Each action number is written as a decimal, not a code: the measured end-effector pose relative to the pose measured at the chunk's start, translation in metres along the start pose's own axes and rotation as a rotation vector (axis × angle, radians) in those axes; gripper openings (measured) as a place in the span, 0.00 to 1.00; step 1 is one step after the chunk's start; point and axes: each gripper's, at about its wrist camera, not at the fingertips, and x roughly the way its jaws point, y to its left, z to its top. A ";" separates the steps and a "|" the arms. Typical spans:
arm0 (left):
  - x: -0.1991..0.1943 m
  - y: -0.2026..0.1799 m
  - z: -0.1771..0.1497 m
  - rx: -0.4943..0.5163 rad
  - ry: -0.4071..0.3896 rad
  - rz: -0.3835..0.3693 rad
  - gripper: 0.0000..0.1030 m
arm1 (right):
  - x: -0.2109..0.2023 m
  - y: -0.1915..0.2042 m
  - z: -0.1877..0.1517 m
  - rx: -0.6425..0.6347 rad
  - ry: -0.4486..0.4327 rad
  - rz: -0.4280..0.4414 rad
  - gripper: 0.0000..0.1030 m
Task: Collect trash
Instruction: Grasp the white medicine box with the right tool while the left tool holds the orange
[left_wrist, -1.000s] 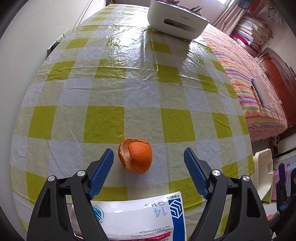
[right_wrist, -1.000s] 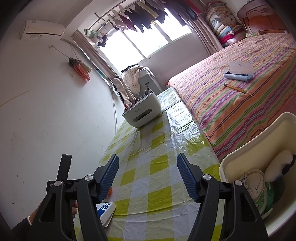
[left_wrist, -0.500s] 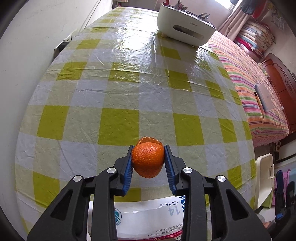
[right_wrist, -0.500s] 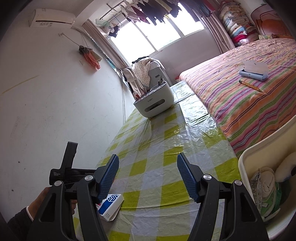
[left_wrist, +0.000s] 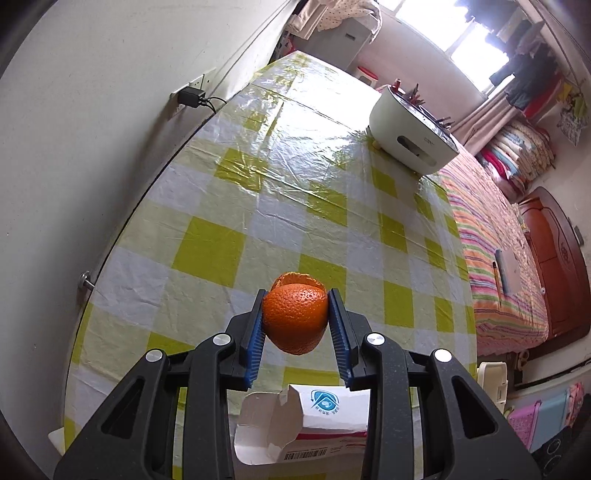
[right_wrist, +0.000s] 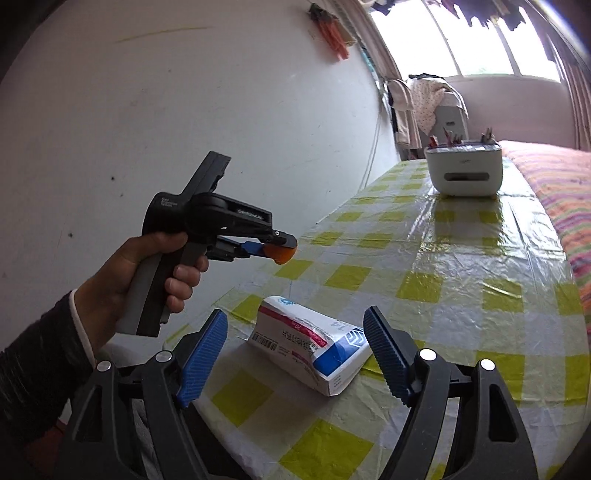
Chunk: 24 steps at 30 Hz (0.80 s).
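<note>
Left wrist view: left gripper (left_wrist: 295, 325) clamps orange peel (left_wrist: 294, 320) above table (left_wrist: 258, 206); right gripper (right_wrist: 295, 354) just widened, empty

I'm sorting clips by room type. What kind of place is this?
Most likely a home bedroom: a bed with a striped cover stands beside the checked table, folded quilts are stacked by the wall, and clothes hang at the window.

Tabletop (right_wrist: 461, 266) with yellow-white check plastic cover: opened box (right_wrist: 314, 347) lying flat lower centre, white caddy (right_wrist: 463, 173) upper right at far end.
</note>
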 end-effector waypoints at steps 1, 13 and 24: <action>-0.003 0.007 0.000 -0.020 0.001 -0.006 0.31 | 0.004 0.014 0.003 -0.105 0.017 -0.009 0.74; -0.019 0.025 -0.005 -0.050 -0.006 -0.076 0.31 | 0.126 0.028 0.016 -0.504 0.496 0.158 0.75; -0.023 0.017 -0.009 -0.023 0.012 -0.132 0.31 | 0.182 0.005 0.001 -0.460 0.724 0.156 0.86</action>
